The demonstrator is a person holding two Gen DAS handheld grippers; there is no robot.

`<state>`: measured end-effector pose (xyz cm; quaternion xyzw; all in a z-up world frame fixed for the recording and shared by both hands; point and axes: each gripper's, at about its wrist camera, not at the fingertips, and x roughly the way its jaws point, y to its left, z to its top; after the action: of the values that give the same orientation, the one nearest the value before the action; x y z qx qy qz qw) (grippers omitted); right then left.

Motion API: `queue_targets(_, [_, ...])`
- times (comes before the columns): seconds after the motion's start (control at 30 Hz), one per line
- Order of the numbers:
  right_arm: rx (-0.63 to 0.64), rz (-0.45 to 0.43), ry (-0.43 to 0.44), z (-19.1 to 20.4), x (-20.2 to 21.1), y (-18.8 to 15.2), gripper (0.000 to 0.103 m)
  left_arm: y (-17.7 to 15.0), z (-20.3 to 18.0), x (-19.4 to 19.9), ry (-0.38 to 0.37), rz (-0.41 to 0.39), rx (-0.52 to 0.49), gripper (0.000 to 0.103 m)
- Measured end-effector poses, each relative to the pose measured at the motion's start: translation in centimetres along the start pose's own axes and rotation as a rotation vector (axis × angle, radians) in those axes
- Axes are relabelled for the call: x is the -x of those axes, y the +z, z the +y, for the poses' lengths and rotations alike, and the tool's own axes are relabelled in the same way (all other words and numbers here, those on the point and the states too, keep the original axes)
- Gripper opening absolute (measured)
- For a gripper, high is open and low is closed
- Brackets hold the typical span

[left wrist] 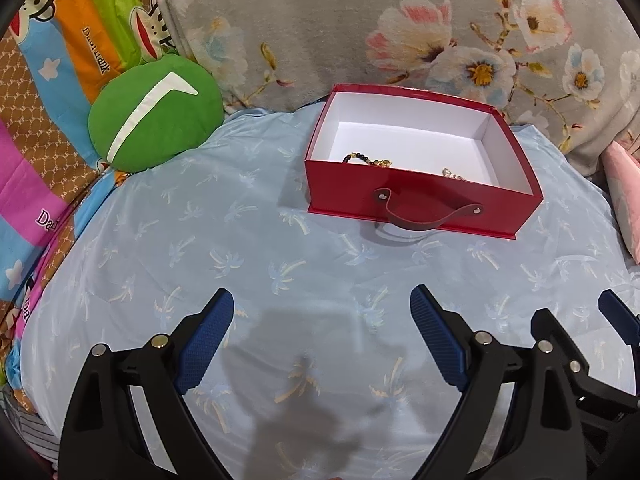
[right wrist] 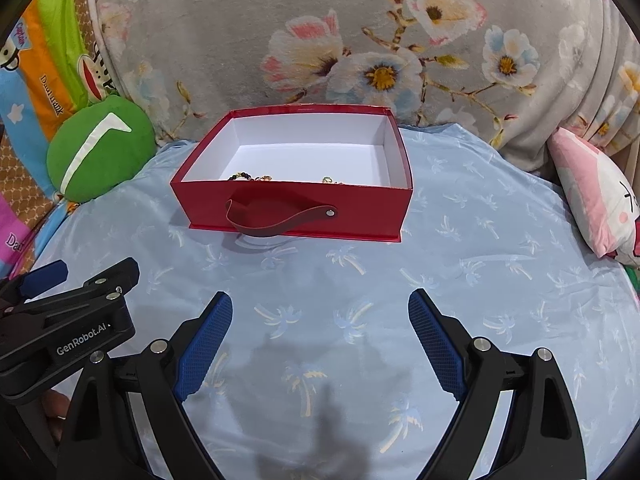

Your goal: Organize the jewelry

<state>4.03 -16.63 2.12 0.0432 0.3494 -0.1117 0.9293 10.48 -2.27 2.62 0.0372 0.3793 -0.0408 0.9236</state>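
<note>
Both grippers, left and right, hover with fingers spread wide and empty above the bed; jewelry lies inside the red box near the bed's far edge.

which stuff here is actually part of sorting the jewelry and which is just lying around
Part of the job: red box, beaded bracelet and gold piece inside it, left gripper, right gripper, both open.

Just lying about: green cushion, floral blanket, pink pillow.
</note>
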Motion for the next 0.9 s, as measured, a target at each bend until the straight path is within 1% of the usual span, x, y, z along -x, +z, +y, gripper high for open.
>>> queue_targets(0.67, [-0.029, -0.009, 0.006, -0.01, -0.23, 0.38, 0.087, 0.39, 0.08, -0.01, 0.028, -0.010, 0.024, 0.088])
queue_targets(0.9, [-0.040, -0.007, 0.006, -0.04, -0.45, 0.29, 0.087, 0.44, 0.05, -0.12, 0.038, -0.012, 0.016, 0.088])
